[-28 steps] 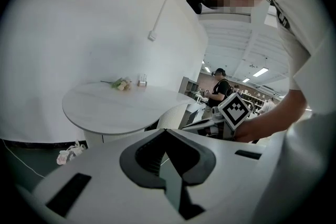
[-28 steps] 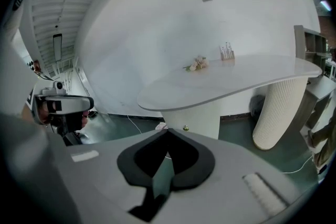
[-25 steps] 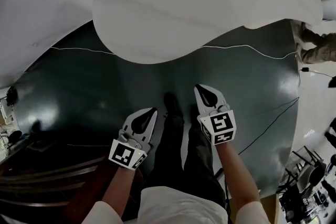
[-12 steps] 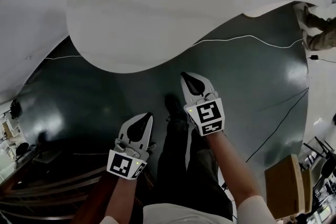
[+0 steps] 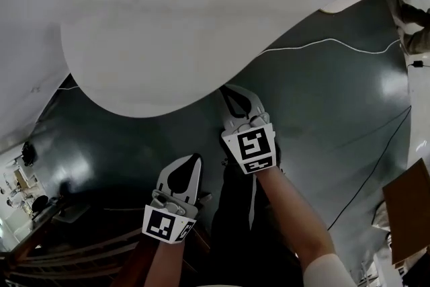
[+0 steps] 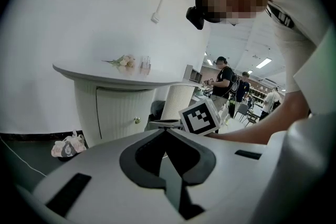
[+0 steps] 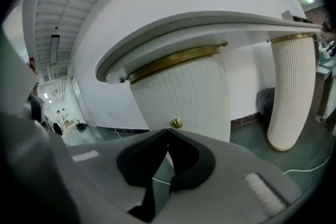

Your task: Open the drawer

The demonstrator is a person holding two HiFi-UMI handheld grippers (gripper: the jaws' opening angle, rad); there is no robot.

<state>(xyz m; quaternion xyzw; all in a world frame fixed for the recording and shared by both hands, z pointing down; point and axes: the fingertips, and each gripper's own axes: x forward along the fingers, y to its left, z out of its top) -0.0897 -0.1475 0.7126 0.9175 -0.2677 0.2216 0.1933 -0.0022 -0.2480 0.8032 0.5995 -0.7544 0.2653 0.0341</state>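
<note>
Where the right claw [image 7: 168, 131] points, the brass knob [image 7: 176, 123] lies ahead.

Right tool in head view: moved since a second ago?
Yes. Then the right tool lay clear of the white tabletop, with dark floor between them. Now its tip sits right at the tabletop's rim.

The drawer [image 7: 184, 94] was shut: a white fluted, curved front under the white tabletop [image 7: 210, 26], with a small brass knob [image 7: 176, 123].
</note>
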